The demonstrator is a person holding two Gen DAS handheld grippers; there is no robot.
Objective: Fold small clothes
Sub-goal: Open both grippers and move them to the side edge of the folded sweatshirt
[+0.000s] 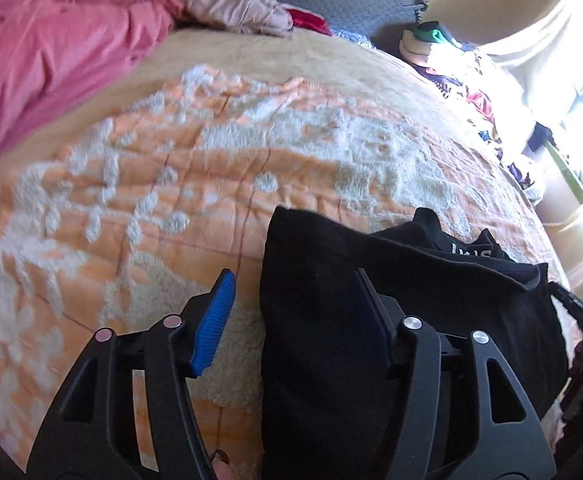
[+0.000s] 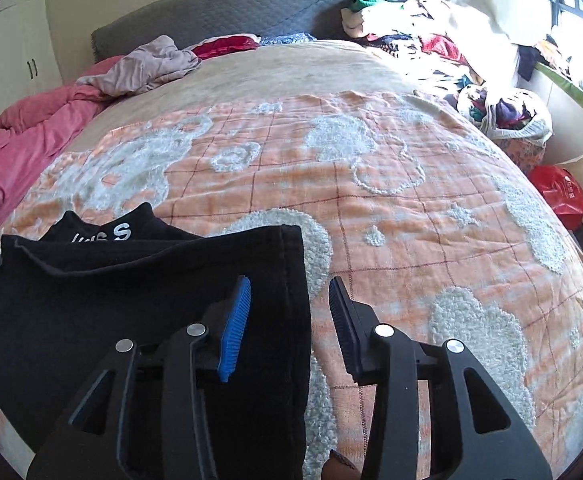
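A small black garment point(image 1: 331, 320) with white lettering lies flat on the orange and white bedspread point(image 1: 211, 168). It also shows in the right wrist view point(image 2: 131, 300), folded over with a straight right edge. My left gripper point(image 1: 295, 280) is open and straddles the garment's left edge, its right finger over the cloth. My right gripper point(image 2: 289, 284) is open and straddles the garment's right edge, its left finger over the cloth. Neither holds anything.
A pink duvet point(image 1: 51, 48) lies bunched at the left of the bed. A mauve garment point(image 2: 147, 64) and a red one point(image 2: 223, 46) lie near the grey headboard point(image 2: 227, 8). A pile of mixed clothes point(image 2: 431, 48) sits at the right side. A red bag point(image 2: 561, 194) lies beside the bed.
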